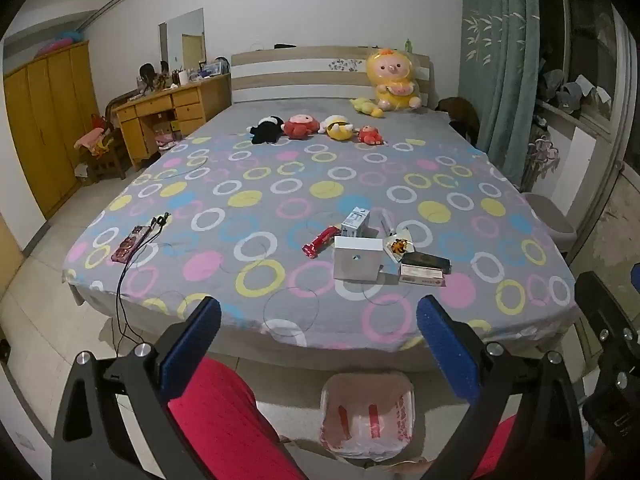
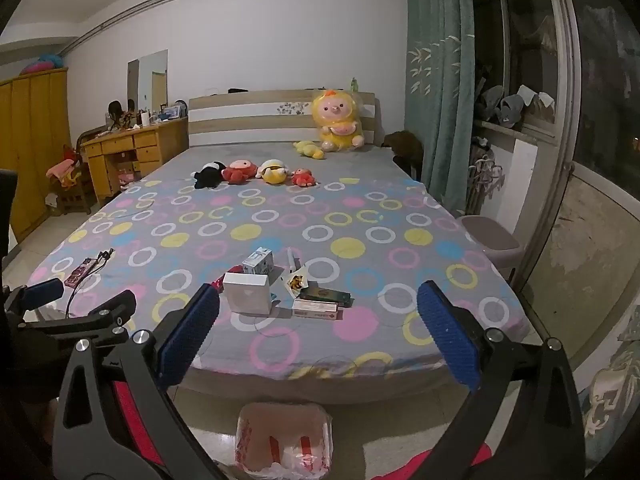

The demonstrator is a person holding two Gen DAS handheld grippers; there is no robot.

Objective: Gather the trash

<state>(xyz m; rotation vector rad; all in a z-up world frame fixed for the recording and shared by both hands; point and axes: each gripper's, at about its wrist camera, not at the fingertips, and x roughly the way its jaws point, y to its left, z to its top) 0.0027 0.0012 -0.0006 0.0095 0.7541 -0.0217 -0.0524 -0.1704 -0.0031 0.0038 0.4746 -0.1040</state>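
Both sets of jaws stand spread wide and empty, the left gripper [image 1: 318, 322] and the right gripper [image 2: 318, 312] held back off the foot edge of the bed [image 1: 280, 184], nothing between the blue pads.

And there's the litter, all bunched together near the foot edge of the bed, a little toward its right side: a white box [image 1: 357, 259] at the front, a small blue-and-white carton [image 1: 355, 222] standing just behind it, a red wrapper [image 1: 320, 241] lying to its left, a crumpled snack packet [image 1: 398, 245] to its right, and two flat packs [image 1: 424, 267] stacked beside that. A slim white tube [image 2: 291, 259] lies further in.

Down on the floor, right below the foot edge, sits the bin [image 1: 367, 414] with its plastic liner, mouth up and waiting.

So this looks like the very start, nothing picked yet. The next move calls for a reach forward over the foot edge, probably to the nearest piece, closing on it square, then carrying it back and down to the bin. The phone [image 1: 130, 243] and its cable at the left corner are presumably not trash.
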